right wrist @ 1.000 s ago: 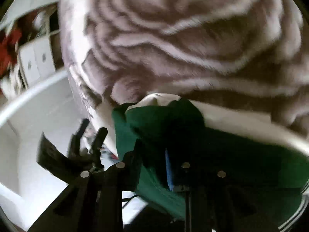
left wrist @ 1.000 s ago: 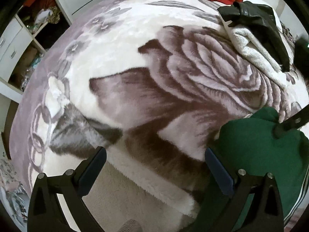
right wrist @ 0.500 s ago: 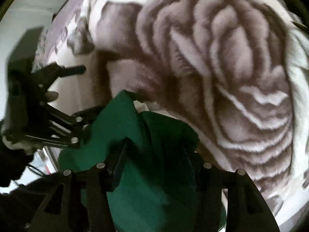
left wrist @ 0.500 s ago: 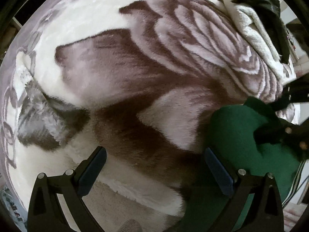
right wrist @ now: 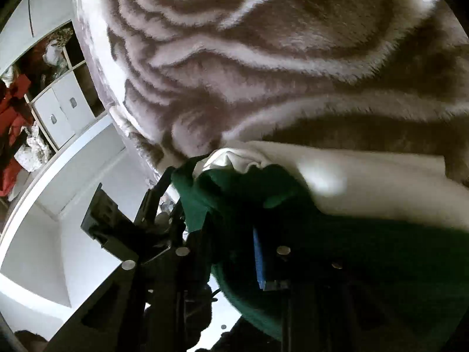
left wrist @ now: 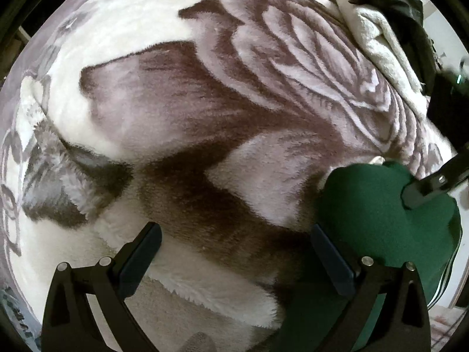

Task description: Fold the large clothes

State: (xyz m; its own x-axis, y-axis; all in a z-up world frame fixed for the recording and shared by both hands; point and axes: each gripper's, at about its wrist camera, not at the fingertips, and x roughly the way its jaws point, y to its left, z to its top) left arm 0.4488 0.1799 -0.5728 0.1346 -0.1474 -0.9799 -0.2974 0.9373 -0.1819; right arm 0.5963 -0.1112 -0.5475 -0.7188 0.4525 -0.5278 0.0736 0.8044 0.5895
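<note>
A dark green garment [left wrist: 378, 223] with a white lining lies bunched on the rose-patterned plush blanket [left wrist: 205, 123] at the lower right of the left wrist view. My left gripper [left wrist: 234, 252] is open and empty, its right finger beside the garment's edge. My right gripper [right wrist: 231, 234] is shut on the green garment [right wrist: 337, 249], with cloth bunched between the fingers; its white lining [right wrist: 366, 182] shows above. In the left wrist view a right finger [left wrist: 422, 187] presses into the green cloth.
A black and white fleece garment [left wrist: 390, 26] lies at the blanket's far right. White cabinets with cubbies [right wrist: 58, 111] and red clothing [right wrist: 14, 135] stand beyond the bed edge. The left gripper body [right wrist: 123, 226] shows in the right wrist view.
The right gripper has swung back with the green garment, its view turning from across the blanket toward the bed edge. The left gripper has shifted slightly and stays open.
</note>
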